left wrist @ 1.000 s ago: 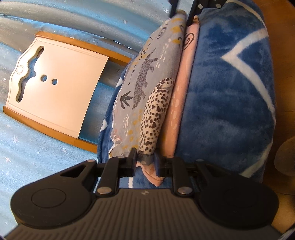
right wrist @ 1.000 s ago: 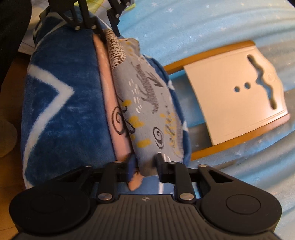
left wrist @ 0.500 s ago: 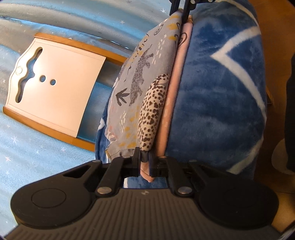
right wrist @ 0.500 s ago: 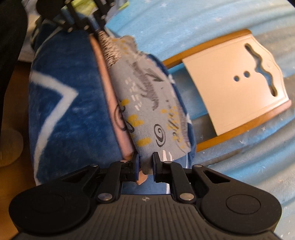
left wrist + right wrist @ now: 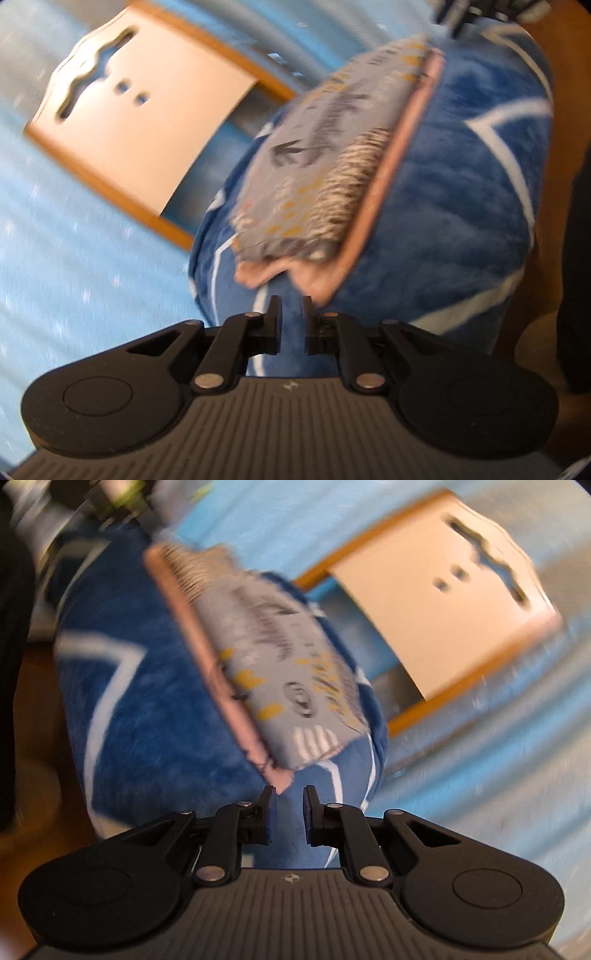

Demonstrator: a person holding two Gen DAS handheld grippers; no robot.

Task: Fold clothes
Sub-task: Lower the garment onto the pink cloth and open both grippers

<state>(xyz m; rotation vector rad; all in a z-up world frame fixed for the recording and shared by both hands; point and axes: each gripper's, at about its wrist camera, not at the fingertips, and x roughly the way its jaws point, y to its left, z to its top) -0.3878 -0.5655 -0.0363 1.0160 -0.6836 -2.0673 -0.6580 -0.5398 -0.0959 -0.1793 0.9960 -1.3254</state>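
While both sets of fingers are parted and empty, the folded patterned garment (image 5: 325,177) is left lying on the blue blanket (image 5: 461,206), just beyond the left gripper (image 5: 291,317) and right gripper (image 5: 290,805).

**Colours and patterns**

A grey garment (image 5: 325,147) printed with dark animals, spots and yellow marks is shown at centre, pink-edged, on a deep blue blanket (image 5: 454,206) with white lines. A cream, orange-rimmed board (image 5: 140,122) is seen upper left on a light blue, white-speckled cover (image 5: 74,258).

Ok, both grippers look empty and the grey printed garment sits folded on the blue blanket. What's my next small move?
Probably back both off a little further. The left gripper and right gripper are open with nothing between the fingers, and the grey printed garment lies folded on the blue blanket, so this fold looks finished.
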